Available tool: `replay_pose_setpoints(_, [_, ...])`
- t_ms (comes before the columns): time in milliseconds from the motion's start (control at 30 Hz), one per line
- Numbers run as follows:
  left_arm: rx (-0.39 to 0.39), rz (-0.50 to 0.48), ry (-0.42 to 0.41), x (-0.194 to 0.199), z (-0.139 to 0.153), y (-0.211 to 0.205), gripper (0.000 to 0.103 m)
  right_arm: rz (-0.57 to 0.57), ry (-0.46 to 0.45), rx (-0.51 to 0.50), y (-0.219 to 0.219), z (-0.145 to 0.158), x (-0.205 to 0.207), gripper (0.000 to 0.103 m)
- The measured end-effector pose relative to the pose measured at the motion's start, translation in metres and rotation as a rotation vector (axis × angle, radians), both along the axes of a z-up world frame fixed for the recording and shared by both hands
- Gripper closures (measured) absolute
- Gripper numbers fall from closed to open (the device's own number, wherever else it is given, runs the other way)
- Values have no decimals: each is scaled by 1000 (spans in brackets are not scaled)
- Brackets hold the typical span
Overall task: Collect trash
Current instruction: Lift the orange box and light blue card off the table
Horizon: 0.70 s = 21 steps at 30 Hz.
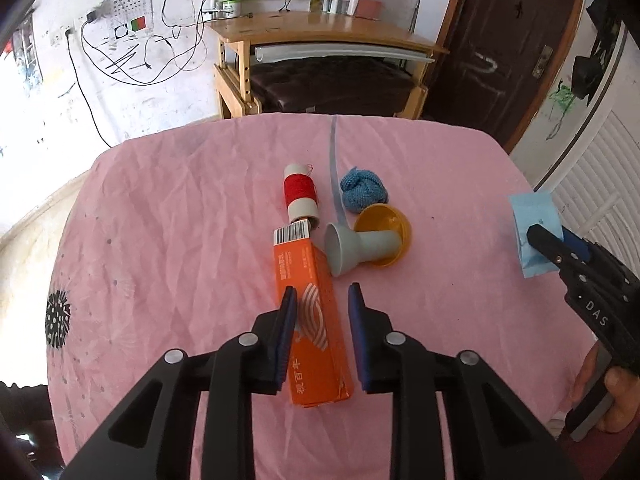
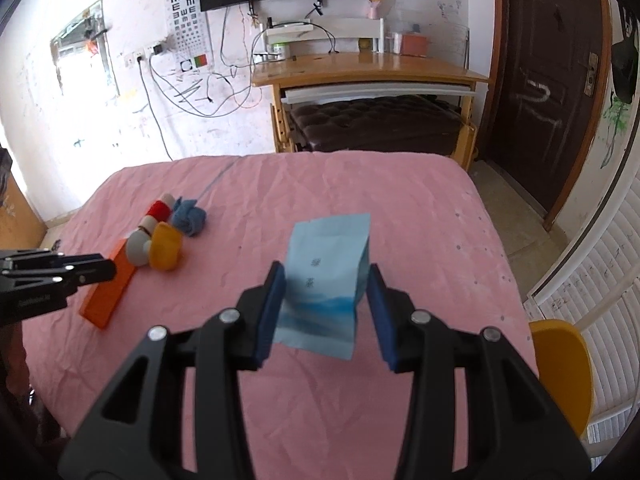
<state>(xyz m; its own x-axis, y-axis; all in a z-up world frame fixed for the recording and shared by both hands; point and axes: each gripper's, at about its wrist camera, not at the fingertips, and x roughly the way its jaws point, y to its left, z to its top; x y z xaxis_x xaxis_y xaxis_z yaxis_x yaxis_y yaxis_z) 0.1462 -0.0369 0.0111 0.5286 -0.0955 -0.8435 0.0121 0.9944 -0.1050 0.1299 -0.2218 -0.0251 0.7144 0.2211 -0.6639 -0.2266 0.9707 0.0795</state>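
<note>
The orange box (image 1: pixel 316 320) lies on the pink cloth (image 1: pixel 180 240), pinched at its near end by the left gripper (image 1: pixel 322 300); the blue packet (image 2: pixel 326 284) hangs clamped in the right gripper (image 2: pixel 326 300), clear of the cloth; collection underway; no bin in view; next move likely needs carrying both off-table.

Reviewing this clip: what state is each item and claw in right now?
Left claw: closed on the orange box.
Orange box: gripped at its near end.
Right claw: closed on the blue packet.
Blue packet: held above the pink cloth.
Thread spool: lying on its side.
Blue knitted ball: resting on the cloth, untouched.
Grey-and-yellow funnel piece: tipped on its side.
Door: shut.
</note>
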Motion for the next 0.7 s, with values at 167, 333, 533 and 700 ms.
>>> replay_pose_setpoints(167, [11,14,30,3,-3,-2,61,2,-1,21,-7,-4,2,63])
replay_pose_setpoints(333, [24,43,56,4,-13,7,50,2,3,46,-15,-9,3,63])
replay_pose_setpoints(533, [90,30,50,2,-26,-5,58,-12,1,67,-27,-12,4,63])
replay_pose_setpoints(700, [103,3,26,-1,-24,-17,74,-31,-4,68,-36,-13,2,63])
